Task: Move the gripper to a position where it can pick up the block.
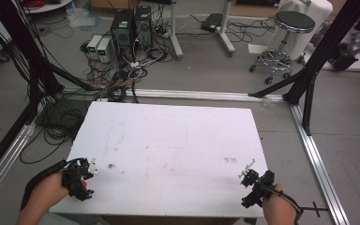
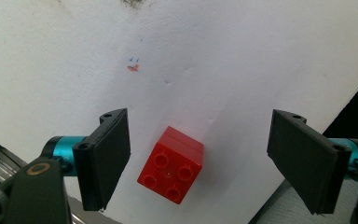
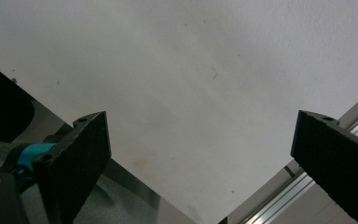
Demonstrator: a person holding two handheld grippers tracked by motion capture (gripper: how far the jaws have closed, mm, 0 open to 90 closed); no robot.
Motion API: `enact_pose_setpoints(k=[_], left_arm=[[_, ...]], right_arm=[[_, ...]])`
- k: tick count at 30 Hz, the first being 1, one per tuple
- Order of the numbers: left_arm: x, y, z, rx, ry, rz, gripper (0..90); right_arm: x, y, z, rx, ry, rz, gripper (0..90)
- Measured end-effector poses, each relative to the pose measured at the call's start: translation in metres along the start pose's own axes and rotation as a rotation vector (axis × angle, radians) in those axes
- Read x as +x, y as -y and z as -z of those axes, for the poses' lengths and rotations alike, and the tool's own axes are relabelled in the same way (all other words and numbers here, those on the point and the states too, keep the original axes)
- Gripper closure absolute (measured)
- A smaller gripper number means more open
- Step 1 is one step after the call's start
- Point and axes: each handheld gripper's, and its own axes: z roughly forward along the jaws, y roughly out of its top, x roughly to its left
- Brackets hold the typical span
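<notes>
A small red brick (image 2: 171, 164) with four studs lies on the white table top (image 2: 214, 56), between the two wide-apart jaws of my left gripper (image 2: 205, 161); neither jaw touches it. In the high view my left gripper (image 1: 78, 179) hovers over the table's near left corner, held by a hand. My right gripper (image 3: 200, 158) stands open over bare white table near its edge, with nothing between its jaws. In the high view my right gripper (image 1: 254, 183) sits at the near right corner.
The white table (image 1: 168, 150) bears faint brown stains and small blue and orange marks (image 2: 133, 65). Beyond it stand computer towers (image 1: 132, 29) with tangled cables, a round stool (image 1: 286, 35) and black frame posts (image 1: 318, 56). Metal rails (image 1: 318, 164) run along the floor.
</notes>
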Motion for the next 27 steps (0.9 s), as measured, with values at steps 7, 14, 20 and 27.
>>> enact_pose_setpoints(k=[7,14,20,27], left_arm=[[0.0005,0.0023,0.0005,0.001,0.000,0.004,21.6],[-0.0001,0.0028,0.0020,-0.006,-0.005,0.003,21.6],[0.0004,0.0036,0.0025,-0.007,-0.003,0.002,21.6],[-0.0003,0.0039,0.0014,-0.010,0.013,-0.013,21.6]], right_arm=[[-0.0011,0.0021,-0.0001,0.008,-0.009,-0.003,4.0],[-0.0003,0.0001,-0.0002,0.005,-0.012,0.005,4.0],[-0.0002,-0.0004,0.0011,0.006,-0.012,0.001,4.0],[0.0011,-0.0007,0.0018,0.001,-0.019,0.008,4.0]])
